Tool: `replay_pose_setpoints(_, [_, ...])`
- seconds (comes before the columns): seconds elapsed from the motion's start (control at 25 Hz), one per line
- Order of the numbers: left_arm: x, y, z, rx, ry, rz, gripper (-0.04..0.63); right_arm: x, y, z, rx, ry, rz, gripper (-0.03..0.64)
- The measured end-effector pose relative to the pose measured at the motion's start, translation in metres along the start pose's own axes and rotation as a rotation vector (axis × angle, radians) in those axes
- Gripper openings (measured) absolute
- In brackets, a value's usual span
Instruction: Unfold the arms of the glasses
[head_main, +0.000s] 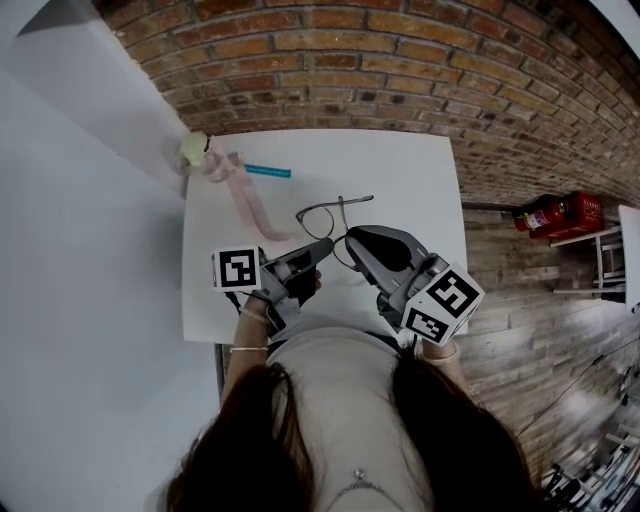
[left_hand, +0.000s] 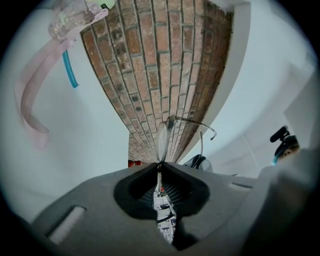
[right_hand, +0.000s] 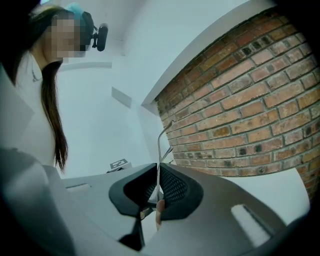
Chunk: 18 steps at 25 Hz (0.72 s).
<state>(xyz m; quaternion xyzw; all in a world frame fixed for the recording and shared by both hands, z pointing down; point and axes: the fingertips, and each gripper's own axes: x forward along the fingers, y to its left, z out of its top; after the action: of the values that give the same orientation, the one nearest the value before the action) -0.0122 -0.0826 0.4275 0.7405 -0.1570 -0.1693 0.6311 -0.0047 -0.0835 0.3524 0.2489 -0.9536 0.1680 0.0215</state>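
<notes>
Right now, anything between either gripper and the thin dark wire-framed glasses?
Nothing visible. The left gripper and right gripper are both shut on the thin wire-framed glasses; the pink strap lies apart on the white table.

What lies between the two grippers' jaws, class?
The glasses span that gap, clear in the head view: the left gripper is shut on the frame, the right gripper on a thin arm.

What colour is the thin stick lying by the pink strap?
Teal blue stick; clearest in the head view, beside the pink strap.
</notes>
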Motion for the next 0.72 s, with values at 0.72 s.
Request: replay_pose_setpoints(0.72, [-0.004,-0.002,0.006,-0.026,-0.038,-0.026,0.021,-0.009,-0.002,0.013,0.014,-0.061,0.001,0.021])
